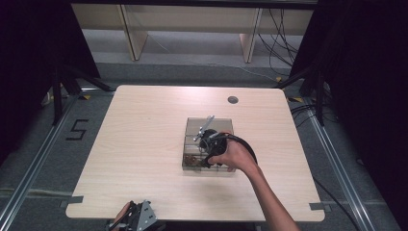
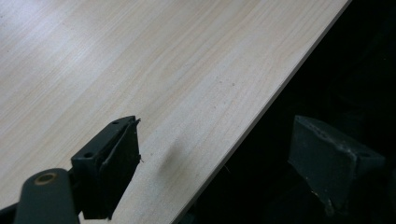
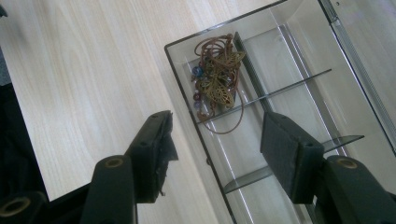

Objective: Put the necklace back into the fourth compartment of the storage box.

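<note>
Right gripper view: looks down along jaws held wide apart, nothing between them, over a clear plastic box (image 3: 299, 93) with thin dividers. Holds a necklace (image 3: 217, 79) bunched in the corner compartment at about 12 o'clock from the jaws: brown cord, a few dark beads, a brass-coloured leaf pendant. One loop of cord spills over the divider into the next compartment, toward 6 o'clock.

High view: shows the box near the table (image 1: 144, 144) centre, with the right gripper (image 1: 207, 137) above it in a hand (image 1: 233, 156). Left gripper (image 1: 137, 216) at 7 o'clock from the box, well apart, by the near edge.

Left gripper view: jaws apart and empty, one over the wood, the other past the edge.

Judged light and limp, that necklace; likely to sag, swing and snag on a divider if lifted fast. Cord thin and probably slippery against flat pads, beads prone to roll out. Best hold likely on the bunched middle where cord and pendant overlap, or on the stray loop across the divider. Pendant looks thin, so a gentle squeeze. Box itself seems light and smooth, liable to slide if nudged.
</note>
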The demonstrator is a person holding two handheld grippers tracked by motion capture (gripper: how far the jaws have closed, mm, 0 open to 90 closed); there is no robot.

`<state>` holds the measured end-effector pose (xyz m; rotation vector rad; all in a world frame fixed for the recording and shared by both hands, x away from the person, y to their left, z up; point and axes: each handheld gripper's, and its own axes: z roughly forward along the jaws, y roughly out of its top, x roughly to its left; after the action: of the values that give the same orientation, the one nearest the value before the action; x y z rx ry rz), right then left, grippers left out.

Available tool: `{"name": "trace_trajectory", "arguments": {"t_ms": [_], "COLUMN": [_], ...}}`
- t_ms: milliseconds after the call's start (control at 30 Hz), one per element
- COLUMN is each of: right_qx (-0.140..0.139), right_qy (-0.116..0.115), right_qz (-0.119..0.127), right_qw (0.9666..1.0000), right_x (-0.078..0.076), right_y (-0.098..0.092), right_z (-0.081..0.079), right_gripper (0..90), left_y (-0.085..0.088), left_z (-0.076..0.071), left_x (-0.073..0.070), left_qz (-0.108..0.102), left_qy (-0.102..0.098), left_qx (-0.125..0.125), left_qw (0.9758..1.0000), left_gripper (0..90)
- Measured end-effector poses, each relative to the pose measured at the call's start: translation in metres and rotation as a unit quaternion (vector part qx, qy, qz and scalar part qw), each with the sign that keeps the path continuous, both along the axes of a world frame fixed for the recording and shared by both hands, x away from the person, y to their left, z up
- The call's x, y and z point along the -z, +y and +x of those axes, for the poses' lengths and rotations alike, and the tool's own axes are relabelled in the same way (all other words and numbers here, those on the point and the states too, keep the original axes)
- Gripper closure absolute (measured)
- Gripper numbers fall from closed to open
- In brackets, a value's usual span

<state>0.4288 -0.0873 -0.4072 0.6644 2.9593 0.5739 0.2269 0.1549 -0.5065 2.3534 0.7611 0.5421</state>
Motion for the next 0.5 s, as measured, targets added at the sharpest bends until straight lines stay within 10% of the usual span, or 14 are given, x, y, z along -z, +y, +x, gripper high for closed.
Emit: {"name": "trace_trajectory", "arguments": {"t_ms": [500], "right_qx": [0.000], "right_qy": [-0.008], "right_qz": [0.019], "right_qw": [0.9998], "right_x": [-0.0005], "right_y": [-0.0087], "right_z": [-0.0087], "right_gripper": [38.3], "left_y": [-0.0004], "left_z": [-0.0001], "left_x": [0.0003], "left_qz": [0.000], "left_qy": [0.002], "left_qx": [0.000], "left_qw": [1.0000], "left_gripper": [15.7]}}
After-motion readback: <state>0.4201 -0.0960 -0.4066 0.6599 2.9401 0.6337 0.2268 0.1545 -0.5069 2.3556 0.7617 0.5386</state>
